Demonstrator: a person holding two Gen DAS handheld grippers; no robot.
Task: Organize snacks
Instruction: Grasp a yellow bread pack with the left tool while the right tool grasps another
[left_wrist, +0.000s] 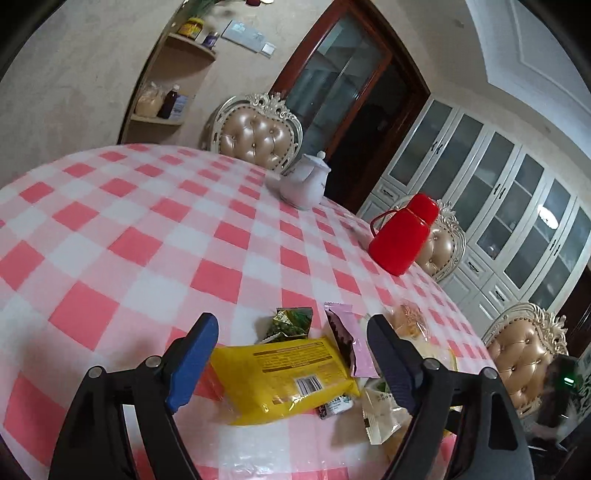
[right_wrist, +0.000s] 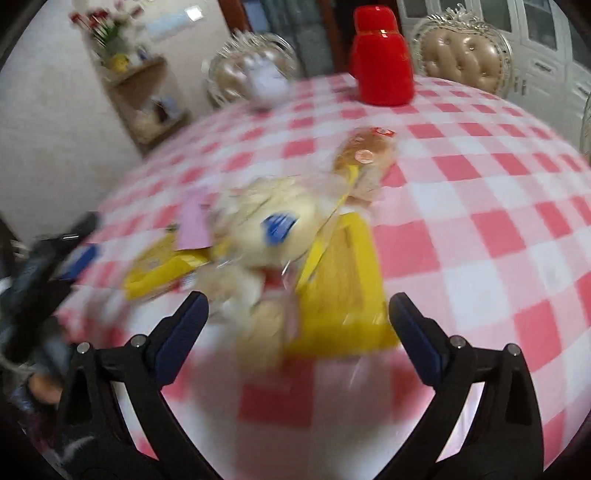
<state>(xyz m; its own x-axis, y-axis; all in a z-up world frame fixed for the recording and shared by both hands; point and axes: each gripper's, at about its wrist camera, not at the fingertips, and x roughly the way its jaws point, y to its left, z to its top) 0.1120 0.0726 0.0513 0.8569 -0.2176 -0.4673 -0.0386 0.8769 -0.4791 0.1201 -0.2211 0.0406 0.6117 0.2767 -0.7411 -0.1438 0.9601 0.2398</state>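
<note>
A heap of snacks lies on the pink-checked tablecloth. In the left wrist view my left gripper is open around a yellow packet. Its blue fingers stand at the packet's sides without pressing it. A green packet, a pink-and-brown packet and a clear pastry bag lie just beyond. The right wrist view is blurred. There my right gripper is open over a flat yellow packet and a pale bread bag with a blue label. A bagged bun lies farther off.
A red thermos jug and a white teapot stand at the table's far side. Padded chairs ring the table. A corner shelf and white cabinets line the walls. The cloth to the right of the heap is bare.
</note>
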